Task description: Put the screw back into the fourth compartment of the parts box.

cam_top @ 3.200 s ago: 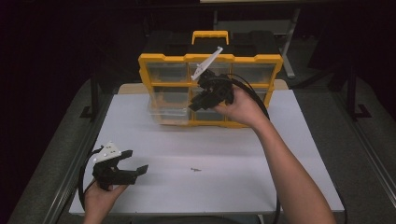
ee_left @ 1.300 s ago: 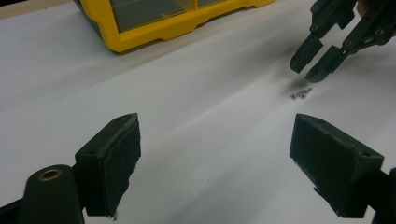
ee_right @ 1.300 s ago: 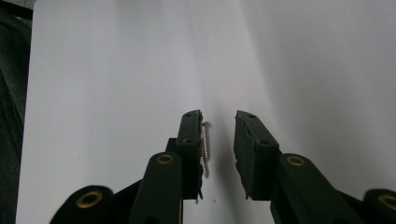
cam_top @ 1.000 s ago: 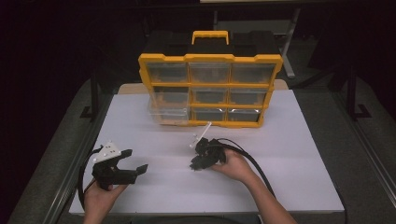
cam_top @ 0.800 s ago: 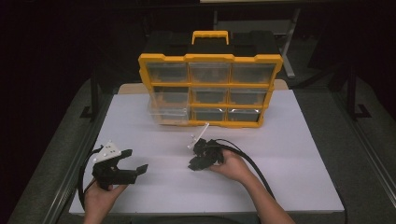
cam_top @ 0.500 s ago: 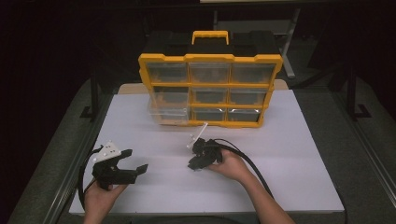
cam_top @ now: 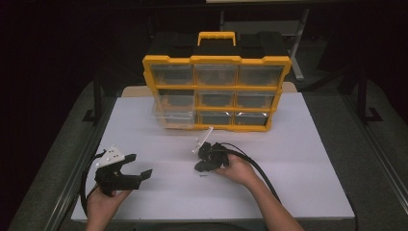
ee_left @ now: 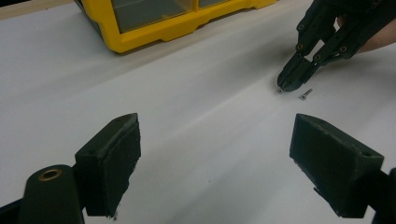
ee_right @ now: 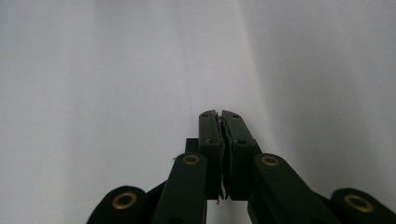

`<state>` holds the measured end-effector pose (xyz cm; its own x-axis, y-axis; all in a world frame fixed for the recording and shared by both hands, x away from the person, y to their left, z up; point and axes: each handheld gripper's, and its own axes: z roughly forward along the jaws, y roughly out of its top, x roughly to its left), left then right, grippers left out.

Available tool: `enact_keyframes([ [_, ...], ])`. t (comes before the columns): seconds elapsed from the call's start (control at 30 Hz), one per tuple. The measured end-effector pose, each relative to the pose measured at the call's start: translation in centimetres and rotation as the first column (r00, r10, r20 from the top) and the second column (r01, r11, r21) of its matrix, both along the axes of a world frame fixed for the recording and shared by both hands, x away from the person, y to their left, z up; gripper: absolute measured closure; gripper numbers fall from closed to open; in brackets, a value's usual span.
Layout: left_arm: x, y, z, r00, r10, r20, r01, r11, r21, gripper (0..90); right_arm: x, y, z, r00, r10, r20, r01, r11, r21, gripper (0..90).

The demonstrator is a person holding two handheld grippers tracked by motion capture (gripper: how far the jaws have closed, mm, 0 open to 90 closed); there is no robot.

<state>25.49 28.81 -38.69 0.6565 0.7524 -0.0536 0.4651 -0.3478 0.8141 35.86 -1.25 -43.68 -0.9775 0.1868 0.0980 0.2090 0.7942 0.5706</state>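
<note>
Now we hold the right gripper [cam_top: 202, 166] in front of the yellow drawer organizer [cam_top: 216, 91], its jaws pressed together on nothing, tips low at the white tabletop [cam_top: 298, 159] just beside a small screw [ee_left: 305, 94]. Nearer us and leftward, our left gripper [cam_top: 137, 166] gapes wide, empty.

Two hands low, one tool apiece

The left hand [cam_top: 103, 204] grips the left tool [cam_top: 137, 167] near the person's own side, its jaws spread wide apart and pointing toward the other hand. The right hand [cam_top: 238, 169], forearm angling in from below, tips the right tool [cam_top: 199, 167] steeply down (jaws pressed flat together), its tip just at the bench [cam_top: 308, 159].
</note>
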Motion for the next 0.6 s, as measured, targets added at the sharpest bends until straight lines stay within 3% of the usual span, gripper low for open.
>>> enact_keyframes([
  [0.43, 0.0, 0.0, 0.0, 1.0000, -0.001, 0.000, 0.001, 1.0000, 0.001, 16.1, 0.1, -0.5, 0.2, 0.9988, -0.026, -0.041, 0.026, 1.000, -0.003, 86.9],
  [0.6, -0.1, 0.0, 0.0, 1.0000, 0.003, -0.003, -0.003, 1.0000, -0.003, 16.1, 0.4, -1.2, 0.8, 0.9986, -0.026, -0.047, 0.026, 1.000, 0.017, 86.9],
])
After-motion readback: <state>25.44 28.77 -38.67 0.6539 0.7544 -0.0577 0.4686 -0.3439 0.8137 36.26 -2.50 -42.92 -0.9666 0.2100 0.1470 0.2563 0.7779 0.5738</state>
